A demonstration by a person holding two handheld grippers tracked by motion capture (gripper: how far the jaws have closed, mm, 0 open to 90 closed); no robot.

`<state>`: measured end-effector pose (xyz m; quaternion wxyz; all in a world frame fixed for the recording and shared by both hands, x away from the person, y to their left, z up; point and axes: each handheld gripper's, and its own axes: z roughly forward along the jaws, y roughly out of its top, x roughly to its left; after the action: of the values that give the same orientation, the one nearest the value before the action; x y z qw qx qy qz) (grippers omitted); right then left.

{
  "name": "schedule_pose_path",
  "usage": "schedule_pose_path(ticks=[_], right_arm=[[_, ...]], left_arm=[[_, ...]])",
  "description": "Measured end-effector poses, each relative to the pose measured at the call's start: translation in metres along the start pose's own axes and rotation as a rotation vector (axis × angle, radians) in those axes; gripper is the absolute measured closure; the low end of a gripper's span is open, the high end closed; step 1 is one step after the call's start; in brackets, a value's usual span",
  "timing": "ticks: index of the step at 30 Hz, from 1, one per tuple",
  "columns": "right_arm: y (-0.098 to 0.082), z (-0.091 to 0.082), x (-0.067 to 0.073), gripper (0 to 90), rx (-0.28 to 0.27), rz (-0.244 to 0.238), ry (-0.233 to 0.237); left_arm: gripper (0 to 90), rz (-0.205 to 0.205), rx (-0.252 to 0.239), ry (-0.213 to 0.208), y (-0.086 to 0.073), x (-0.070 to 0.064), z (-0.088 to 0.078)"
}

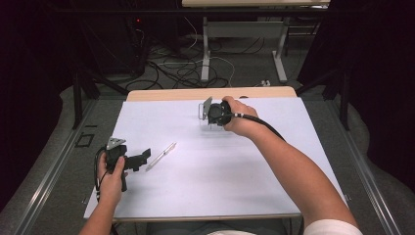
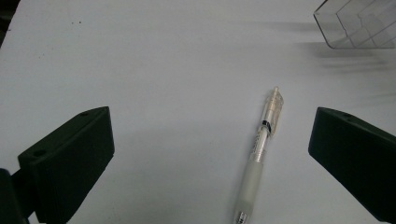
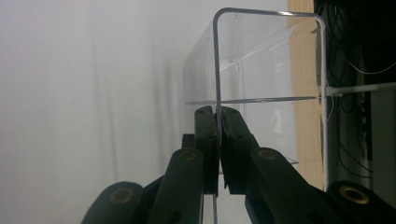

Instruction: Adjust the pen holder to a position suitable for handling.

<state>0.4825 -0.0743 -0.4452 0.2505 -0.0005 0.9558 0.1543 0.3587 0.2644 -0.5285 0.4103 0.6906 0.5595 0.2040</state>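
Right gripper view: we have the right gripper [image 3: 218,154] clamped on the clear box's [image 3: 261,93] thin wall, rigid, light, slick; left gripper [image 2: 210,154] gapes around the pen [image 2: 261,149].

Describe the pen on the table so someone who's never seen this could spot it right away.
Look at the white table, on its left side, just right of the open left gripper. The pen lies flat there at a slant, slim and see-through, far nearer than the clear box.

Box [image 3: 261,60]: clear, glossy hard plastic with smooth, polished edges. Pen [image 2: 261,149]: translucent plastic barrel with frosted, soft-looking grip. Right gripper [image 3: 218,140] and left gripper [image 2: 210,154]: matt black plastic jaws, brass-coloured rivets. Bench [image 1: 195,181]: matt white smooth sheet; wood-look edge at 12 o'clock.
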Motion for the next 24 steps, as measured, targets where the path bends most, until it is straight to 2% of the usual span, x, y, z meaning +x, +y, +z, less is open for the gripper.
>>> schedule_pose_path(ticks=[3,4,6,7,9,13,15,19,24], right_arm=[[0.002,-0.005,0.008,86.8,0.015,-0.010,0.005],[0.002,-0.005,0.011,86.8,-0.008,-0.010,0.001],[0.003,-0.007,0.015,86.8,-0.016,-0.014,0.009],[0.004,-0.009,0.018,86.8,0.003,-0.010,0.016],[0.005,-0.009,0.023,86.7,-0.009,-0.010,0.032],[0.008,-0.009,0.033,86.6,0.003,-0.015,0.050],[0.009,-0.007,0.036,86.7,-0.005,-0.030,0.053],[0.009,-0.008,0.042,86.4,-0.001,-0.014,0.079],[0.009,-0.010,0.045,86.5,-0.005,-0.006,0.088]], left_arm=[[0.2,0.002,-0.002,-0.002,0.000,-0.001,0.000],[0.2,0.002,-0.001,-0.002,0.000,-0.001,0.000],[0.2,0.002,-0.002,-0.001,0.000,-0.001,0.000],[0.2,0.002,-0.001,-0.001,0.000,-0.001,0.000],[0.2,0.001,-0.002,0.000,0.000,-0.001,0.000],[0.2,-0.001,-0.002,0.001,0.000,-0.001,0.001],[0.2,0.002,0.001,0.004,0.000,-0.001,0.001],[0.2,0.005,0.003,0.003,-0.001,-0.001,0.001],[0.2,0.006,0.010,0.001,-0.001,-0.002,0.001]])
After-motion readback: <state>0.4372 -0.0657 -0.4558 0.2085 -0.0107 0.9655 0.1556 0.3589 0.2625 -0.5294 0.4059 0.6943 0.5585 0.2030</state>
